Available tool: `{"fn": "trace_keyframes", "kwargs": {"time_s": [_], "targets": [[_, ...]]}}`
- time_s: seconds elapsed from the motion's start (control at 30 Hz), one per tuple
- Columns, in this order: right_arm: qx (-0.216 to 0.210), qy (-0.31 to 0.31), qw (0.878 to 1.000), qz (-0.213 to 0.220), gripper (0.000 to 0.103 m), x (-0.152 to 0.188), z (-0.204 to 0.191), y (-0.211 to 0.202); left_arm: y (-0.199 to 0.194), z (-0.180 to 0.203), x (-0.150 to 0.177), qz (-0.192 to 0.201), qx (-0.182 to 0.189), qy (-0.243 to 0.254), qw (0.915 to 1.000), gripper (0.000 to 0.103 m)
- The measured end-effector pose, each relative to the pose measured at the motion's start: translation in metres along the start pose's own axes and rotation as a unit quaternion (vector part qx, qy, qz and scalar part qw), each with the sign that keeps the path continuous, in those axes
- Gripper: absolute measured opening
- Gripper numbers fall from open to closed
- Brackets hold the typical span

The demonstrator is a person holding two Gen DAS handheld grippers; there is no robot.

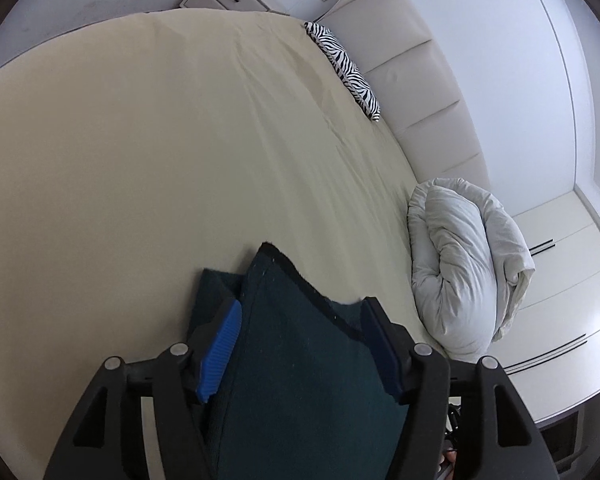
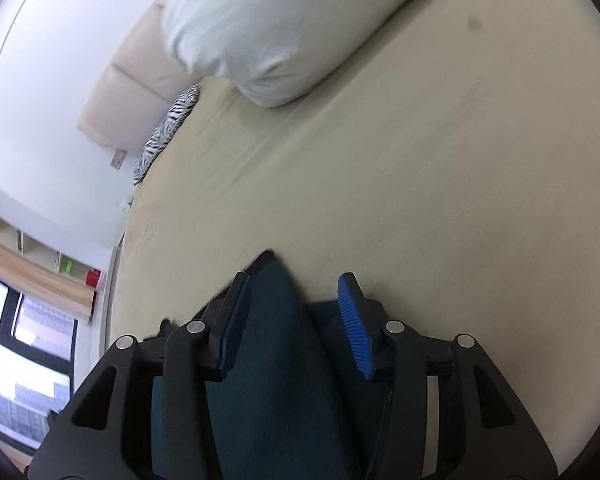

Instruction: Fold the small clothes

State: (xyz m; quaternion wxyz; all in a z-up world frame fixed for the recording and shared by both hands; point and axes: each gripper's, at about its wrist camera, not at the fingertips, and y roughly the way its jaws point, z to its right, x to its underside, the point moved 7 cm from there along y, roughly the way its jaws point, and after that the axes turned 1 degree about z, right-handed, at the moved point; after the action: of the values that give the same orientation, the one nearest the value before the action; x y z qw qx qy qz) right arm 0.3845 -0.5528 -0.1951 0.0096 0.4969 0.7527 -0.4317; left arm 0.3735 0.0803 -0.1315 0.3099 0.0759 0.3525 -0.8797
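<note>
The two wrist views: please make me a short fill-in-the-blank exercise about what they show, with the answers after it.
1. The cloth between the left gripper's jaws is dark ____.
2. The small pillow by the headboard has a ____ pattern.
3. The rolled-up duvet is ____ in colour.
4. The right gripper's pads are ____ in colour.

Answers: green; zebra; white; blue

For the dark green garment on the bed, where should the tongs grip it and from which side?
Grip the dark green garment along its raised black-trimmed edge, near the pointed corner, coming from the near side of the bed. That edge stands up off the sheet between the fingers of both the left tongs and the right tongs.
</note>
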Motion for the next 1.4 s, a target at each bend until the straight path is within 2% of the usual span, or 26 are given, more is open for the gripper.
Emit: {"fn": "trace_keyframes", "kwargs": {"time_s": [0.23, 0.33, 0.5, 0.6, 0.77, 0.93, 1.03, 1.33, 1.4], "targets": [[0.016, -0.106, 0.994, -0.018, 0.044, 0.05, -0.016, -0.039, -0.045, -0.015, 0.065, 0.005, -0.033, 0.051, 0.9981, 0.064], [0.023, -0.126, 0.991, -0.022, 0.044, 0.07, -0.01, -0.057, -0.057, -0.028, 0.094, -0.002, -0.046, 0.061, 0.9971, 0.064], [0.024, -0.147, 0.988, -0.034, 0.044, 0.103, 0.007, -0.1, -0.066, -0.035, 0.12, 0.0, -0.071, 0.091, 0.9933, 0.062], [0.018, -0.143, 0.989, -0.04, 0.044, 0.121, 0.018, -0.118, -0.065, -0.031, 0.125, 0.001, -0.078, 0.116, 0.9902, 0.055], [0.024, -0.147, 0.988, -0.043, 0.044, 0.136, 0.029, -0.132, -0.057, -0.036, 0.135, -0.007, -0.1, 0.14, 0.985, 0.028], [0.034, -0.166, 0.985, -0.041, 0.044, 0.143, 0.03, -0.144, -0.057, -0.042, 0.133, -0.001, -0.104, 0.138, 0.9849, 0.024], [0.035, -0.163, 0.985, -0.047, 0.044, 0.144, 0.035, -0.145, -0.057, -0.04, 0.132, -0.002, -0.111, 0.151, 0.9824, 0.011], [0.05, -0.189, 0.979, -0.055, 0.044, 0.147, 0.036, -0.137, -0.059, -0.037, 0.133, -0.001, -0.116, 0.164, 0.9795, 0.008], [0.051, -0.191, 0.979, -0.055, 0.037, 0.145, 0.037, -0.134, -0.059, -0.036, 0.133, -0.002, -0.118, 0.168, 0.9788, 0.008]]}}
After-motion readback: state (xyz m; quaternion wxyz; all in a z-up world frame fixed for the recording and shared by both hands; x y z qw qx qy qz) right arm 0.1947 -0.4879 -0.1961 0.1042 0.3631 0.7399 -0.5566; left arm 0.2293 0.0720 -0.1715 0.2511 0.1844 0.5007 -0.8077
